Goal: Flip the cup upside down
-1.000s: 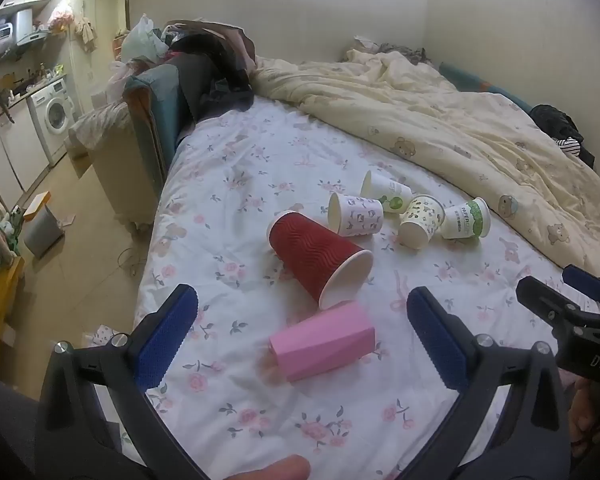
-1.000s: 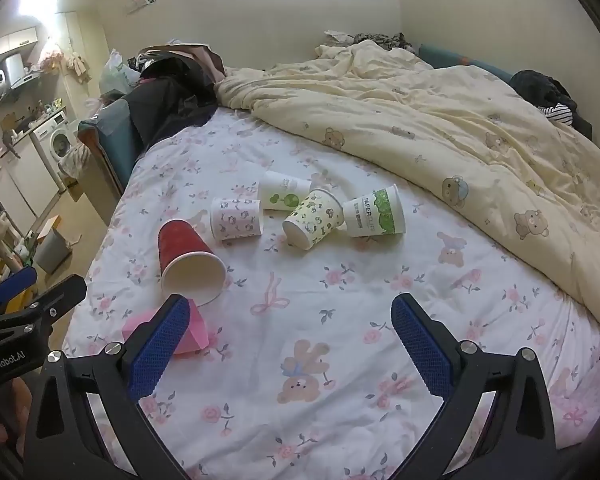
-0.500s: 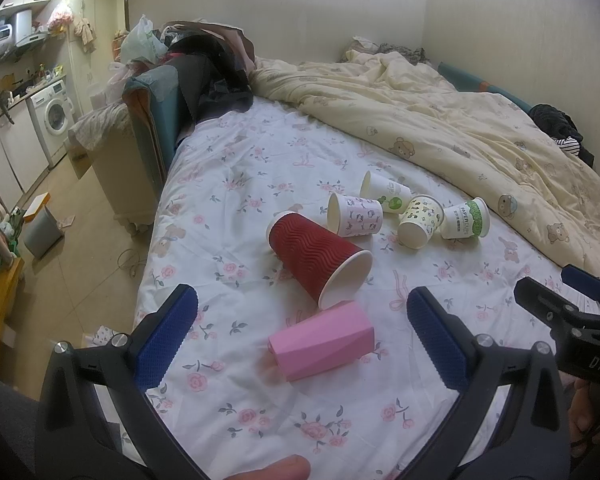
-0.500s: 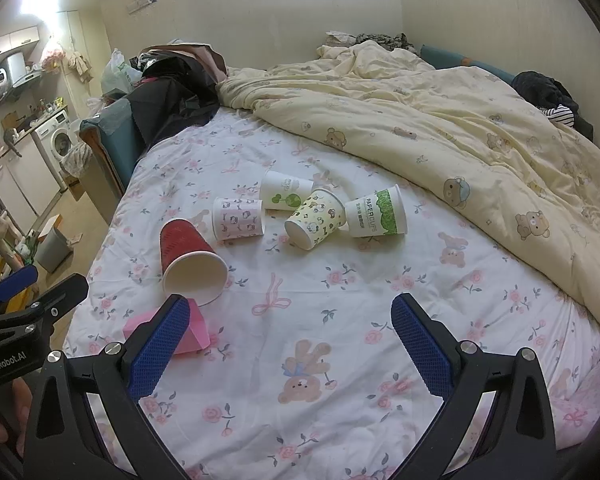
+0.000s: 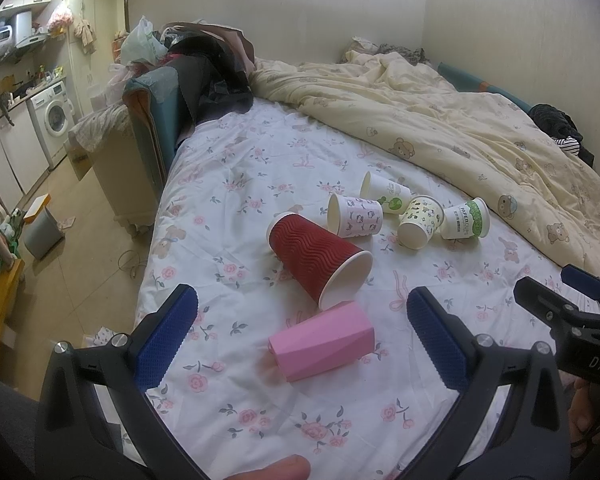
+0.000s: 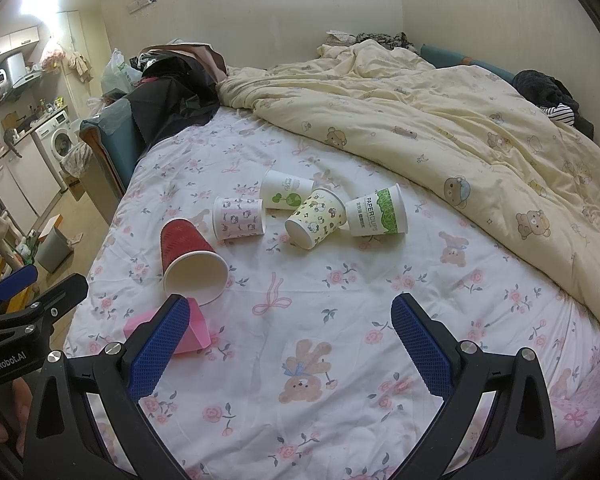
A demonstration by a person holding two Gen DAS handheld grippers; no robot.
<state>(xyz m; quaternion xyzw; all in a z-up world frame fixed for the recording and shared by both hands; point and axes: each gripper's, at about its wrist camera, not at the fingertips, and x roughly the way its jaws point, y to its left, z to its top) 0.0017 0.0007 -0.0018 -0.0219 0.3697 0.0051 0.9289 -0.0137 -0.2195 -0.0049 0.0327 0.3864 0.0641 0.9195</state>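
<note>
Pink cup (image 6: 196, 330) half hidden behind right tool (image 6: 290, 346), both tools (image 5: 302, 334) wide apart, empty.

Ribbed matt paper red cup (image 5: 315, 257), smooth faceted plastic pink cup (image 5: 321, 340), soft floral cloth sheet (image 5: 236, 184), textured rubbery claw pads (image 5: 166, 336).

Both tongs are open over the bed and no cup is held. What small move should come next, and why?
Probably lower the left tongs around the pink cup. It lies on its side nearest them, roughly between the open fingers, while the red cup lies farther off and the right tongs frame bare sheet.
</note>
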